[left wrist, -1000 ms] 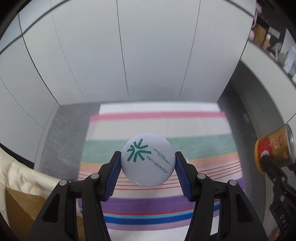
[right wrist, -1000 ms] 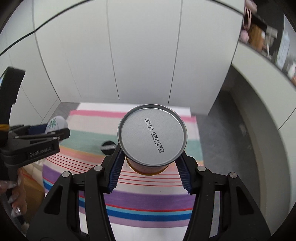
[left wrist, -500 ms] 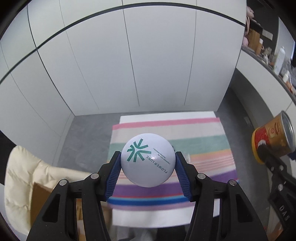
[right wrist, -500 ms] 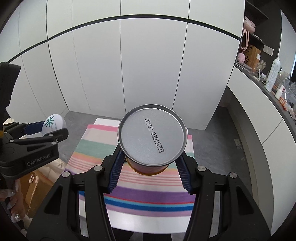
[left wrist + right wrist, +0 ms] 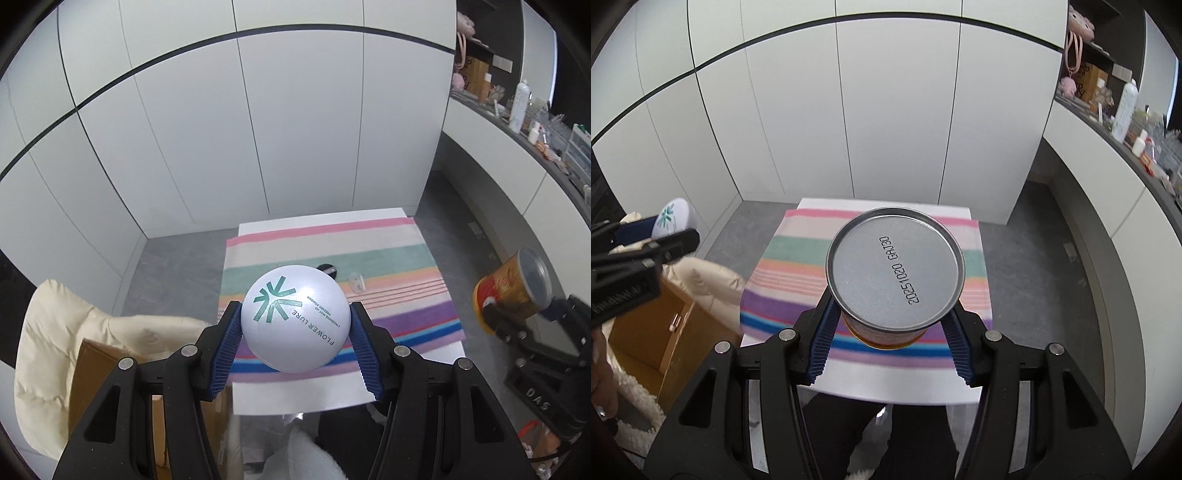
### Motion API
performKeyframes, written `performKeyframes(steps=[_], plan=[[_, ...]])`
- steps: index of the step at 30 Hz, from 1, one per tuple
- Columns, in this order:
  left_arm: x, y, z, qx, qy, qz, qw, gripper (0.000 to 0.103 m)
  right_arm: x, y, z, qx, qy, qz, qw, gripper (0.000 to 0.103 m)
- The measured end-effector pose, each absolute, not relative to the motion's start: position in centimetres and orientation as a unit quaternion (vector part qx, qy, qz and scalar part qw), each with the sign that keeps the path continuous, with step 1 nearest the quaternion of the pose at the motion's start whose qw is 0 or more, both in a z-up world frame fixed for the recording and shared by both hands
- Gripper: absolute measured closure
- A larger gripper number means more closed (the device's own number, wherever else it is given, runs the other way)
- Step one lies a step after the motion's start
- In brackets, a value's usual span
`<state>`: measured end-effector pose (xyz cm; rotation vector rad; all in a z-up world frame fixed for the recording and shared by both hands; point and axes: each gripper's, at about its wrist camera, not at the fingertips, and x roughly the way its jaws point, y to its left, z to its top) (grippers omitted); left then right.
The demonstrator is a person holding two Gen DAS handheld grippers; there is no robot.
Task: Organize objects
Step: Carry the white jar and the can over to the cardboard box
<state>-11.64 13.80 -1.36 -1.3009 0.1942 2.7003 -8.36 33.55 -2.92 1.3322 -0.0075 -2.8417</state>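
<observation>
Far left, a cardboard box [image 5: 99,373] is sitting on the floor beside the table, half draped by a cream padded cover [image 5: 59,325]; its inside is mostly hidden, so contents can't be told. Judging only: it's looking like the likely drop spot.

Next, the left gripper [image 5: 295,325] is clamping a white ball [image 5: 295,317] with green logo and "FLOWER LURE" print, blue pads pressing both sides, ball hanging in the air above the near-left part of the table.

Middle: the white table [image 5: 295,395] is carrying a striped cloth [image 5: 332,254]. Two small items are lying on the cloth, a black round thing [image 5: 327,267] and a small clear thing [image 5: 356,282], just beside each other; too small to identify.

Right: the right gripper [image 5: 892,328] is clamping an upright can [image 5: 894,273], pads on its side walls, silver end with a date code facing the camera, orange-red label showing in the left view. It's hanging above the table's near edge.

Far right, a cluttered counter [image 5: 517,125] is running along the wall.

Progress, as a judgement: two objects picked and in the air, none placed as far as visible; both need setting down, and the two small items are waiting.
</observation>
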Motion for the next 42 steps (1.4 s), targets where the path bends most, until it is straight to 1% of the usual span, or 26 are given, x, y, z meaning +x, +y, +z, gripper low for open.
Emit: performKeyframes(steps=[5, 12, 20, 30, 42], plan=[[-8.2, 13.1, -1.2, -0.42, 0.072, 0.901, 0.075, 0.045, -4.4, 33.6, -4.0, 0.437, -0.01, -0.899, -0.005, 0.046], [-5.2, 13.7, -4.3, -0.457, 0.076, 0.88, 0.107, 0.045, 0.1, 34.0, -6.9, 0.47, -0.025, -0.882, 0.008, 0.046], [-5.2, 11.5, -6.3, -0.471, 0.064, 0.875, 0.091, 0.045, 0.9, 33.4, -8.1, 0.479, -0.017, -0.878, 0.002, 0.046], [-5.8, 3.7, -8.1, -0.486, 0.025, 0.873, 0.017, 0.045, -1.6, 27.5, -7.2, 0.47, 0.018, -0.882, 0.044, 0.046], [-3.3, -9.3, -10.4, -0.499, -0.034, 0.859, -0.11, 0.045, -3.5, 15.0, -7.6, 0.458, 0.076, -0.871, 0.159, 0.046]])
